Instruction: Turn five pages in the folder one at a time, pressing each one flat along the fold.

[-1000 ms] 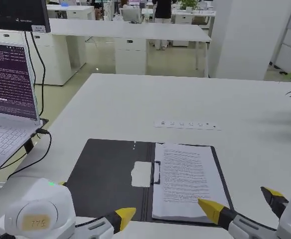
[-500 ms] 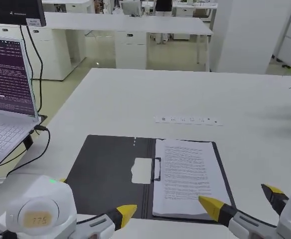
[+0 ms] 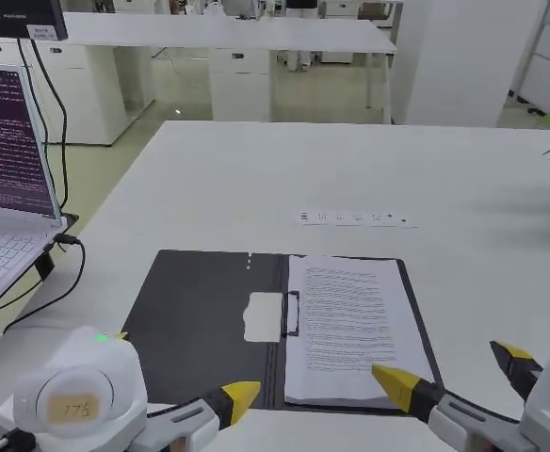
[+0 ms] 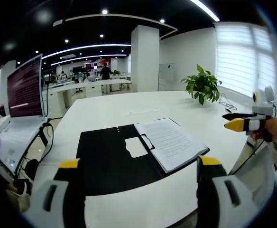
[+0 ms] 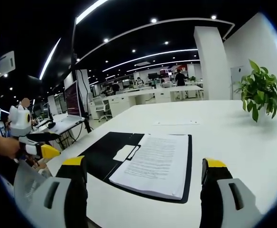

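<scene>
The open black folder (image 3: 200, 330) lies at the near edge of the white surface (image 3: 256, 169), printed pages (image 3: 350, 320) on its right half, just ahead of the left gripper (image 4: 138, 163) and right gripper (image 5: 144, 162), whose fingers are spread wide and hold nothing.

Open laptop (image 3: 2, 188) at left edge of white worktop (image 3: 256, 179), cable (image 3: 68, 273) trailing; power strip (image 3: 353, 218) mid-worktop; potted plant (image 4: 202, 85) far right.

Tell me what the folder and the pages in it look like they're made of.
Folder: probably plastic or coated board, matte black, since it lies stiff and flat with little glare; which one is unclear. Pages: plain white paper, printed text, thin layered edges.
</scene>
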Demonstrator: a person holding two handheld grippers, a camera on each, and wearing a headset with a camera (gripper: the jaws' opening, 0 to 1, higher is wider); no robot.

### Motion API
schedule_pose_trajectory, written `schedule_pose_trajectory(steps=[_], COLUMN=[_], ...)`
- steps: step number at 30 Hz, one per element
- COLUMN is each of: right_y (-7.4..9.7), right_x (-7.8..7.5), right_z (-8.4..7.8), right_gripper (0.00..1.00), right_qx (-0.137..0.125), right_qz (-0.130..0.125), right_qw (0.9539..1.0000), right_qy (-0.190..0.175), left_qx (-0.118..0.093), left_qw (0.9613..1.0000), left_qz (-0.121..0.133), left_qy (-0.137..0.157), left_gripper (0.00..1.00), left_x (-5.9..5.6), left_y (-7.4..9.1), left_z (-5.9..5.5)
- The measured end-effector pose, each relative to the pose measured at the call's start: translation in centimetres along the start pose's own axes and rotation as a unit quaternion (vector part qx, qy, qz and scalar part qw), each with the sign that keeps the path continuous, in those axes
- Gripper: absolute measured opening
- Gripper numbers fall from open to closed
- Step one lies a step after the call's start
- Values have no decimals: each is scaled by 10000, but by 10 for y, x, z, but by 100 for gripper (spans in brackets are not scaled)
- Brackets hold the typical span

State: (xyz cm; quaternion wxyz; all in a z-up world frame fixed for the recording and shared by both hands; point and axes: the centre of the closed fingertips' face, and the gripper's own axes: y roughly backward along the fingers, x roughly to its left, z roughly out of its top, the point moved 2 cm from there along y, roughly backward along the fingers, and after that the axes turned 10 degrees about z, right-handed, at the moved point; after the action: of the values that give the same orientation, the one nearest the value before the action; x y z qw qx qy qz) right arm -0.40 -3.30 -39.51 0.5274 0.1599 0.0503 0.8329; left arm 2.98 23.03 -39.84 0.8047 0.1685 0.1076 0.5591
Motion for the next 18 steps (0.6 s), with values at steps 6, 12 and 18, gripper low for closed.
schedule_pose_trajectory(steps=[6,12,18], right_y=[1,3,5], right_x=[-1,-1,-3], right_z=[-1,-4,-5], right_gripper=[100,100,100], right_qx=[-4,9,2], right_qz=[-21,-22,-58], right_qw=[10000,10000,9999], right_qy=[-44,-66,-102], left_qx=[65,148,231], left_qw=[9999,9995,9985], left_qz=[-105,-272,-465], left_qy=[-20,-49,-167], left_gripper=[98,96,95], left_x=[-7,-17,-29], left_y=[-8,-20,-33], left_z=[0,-3,-3])
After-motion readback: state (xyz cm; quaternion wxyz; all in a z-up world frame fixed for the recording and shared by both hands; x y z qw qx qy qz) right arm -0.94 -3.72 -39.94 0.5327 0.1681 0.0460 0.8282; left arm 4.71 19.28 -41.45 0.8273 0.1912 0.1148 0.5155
